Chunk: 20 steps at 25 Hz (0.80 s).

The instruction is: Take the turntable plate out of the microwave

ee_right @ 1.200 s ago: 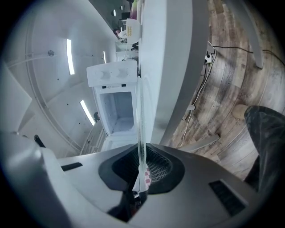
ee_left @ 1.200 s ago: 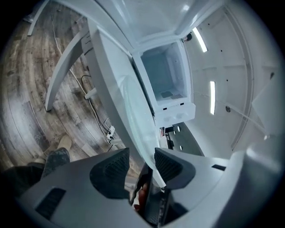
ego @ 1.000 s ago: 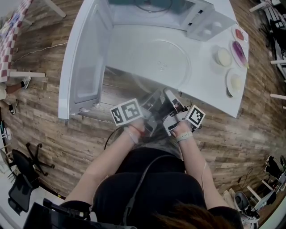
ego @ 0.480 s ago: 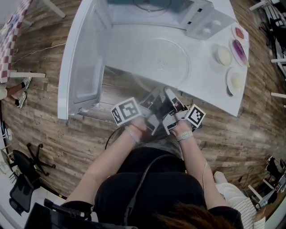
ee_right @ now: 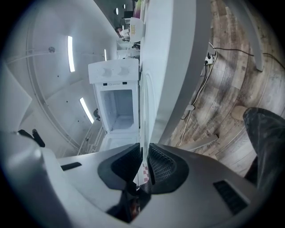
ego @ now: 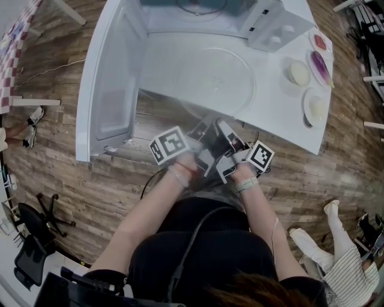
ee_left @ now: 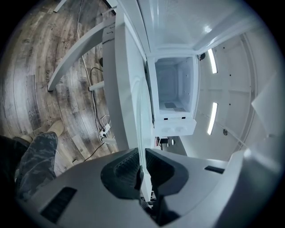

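The clear glass turntable plate lies flat on the white table, in front of the open, empty microwave. Both grippers sit side by side at the plate's near rim. In the left gripper view the plate runs edge-on between the pads. My left gripper has just been closing and is shut on that rim. My right gripper has just been opening. The plate's rim still stands between its pads, with a thin gap on one side.
The microwave door swings out to the left of the plate. Several small dishes of food stand on the table's right end. Cables trail over the wooden floor below. Another person's leg is at lower right.
The left gripper's jaws have closed onto the plate's rim. Both hands have stayed nearly in place. A person's leg has come into view at lower right.
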Available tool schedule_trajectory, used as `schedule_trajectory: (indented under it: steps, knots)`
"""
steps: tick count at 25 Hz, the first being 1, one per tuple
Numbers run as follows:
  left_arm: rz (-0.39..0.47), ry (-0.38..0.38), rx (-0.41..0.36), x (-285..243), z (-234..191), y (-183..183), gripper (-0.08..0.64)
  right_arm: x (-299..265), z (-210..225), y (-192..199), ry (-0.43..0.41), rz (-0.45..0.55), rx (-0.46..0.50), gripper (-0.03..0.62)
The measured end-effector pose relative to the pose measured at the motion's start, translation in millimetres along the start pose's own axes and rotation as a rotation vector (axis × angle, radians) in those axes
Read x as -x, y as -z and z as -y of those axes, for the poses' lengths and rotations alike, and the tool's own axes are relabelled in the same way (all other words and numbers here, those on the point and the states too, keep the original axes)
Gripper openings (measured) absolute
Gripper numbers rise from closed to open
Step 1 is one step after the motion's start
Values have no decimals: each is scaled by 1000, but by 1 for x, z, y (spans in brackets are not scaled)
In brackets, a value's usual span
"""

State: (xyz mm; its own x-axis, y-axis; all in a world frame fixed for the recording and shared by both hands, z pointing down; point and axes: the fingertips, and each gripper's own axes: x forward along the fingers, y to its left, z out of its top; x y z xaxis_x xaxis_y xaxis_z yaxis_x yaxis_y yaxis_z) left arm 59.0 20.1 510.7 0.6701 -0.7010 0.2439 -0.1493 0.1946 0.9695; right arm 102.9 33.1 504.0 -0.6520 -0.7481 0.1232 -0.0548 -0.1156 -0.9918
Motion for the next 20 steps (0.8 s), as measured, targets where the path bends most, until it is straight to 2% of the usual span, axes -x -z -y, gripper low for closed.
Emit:
schedule_trajectory:
  steps: [12, 17, 20]
  knots:
    - [-12, 3, -15, -8, 0, -3, 49, -2, 5, -4, 30, 20, -16, 51]
    - [-25, 4, -78, -11, 3, -3, 49, -2, 5, -6, 24, 39, -44, 48]
    - [-33, 0, -89, -11, 3, -3, 51, -3, 5, -8, 22, 44, -52, 46]
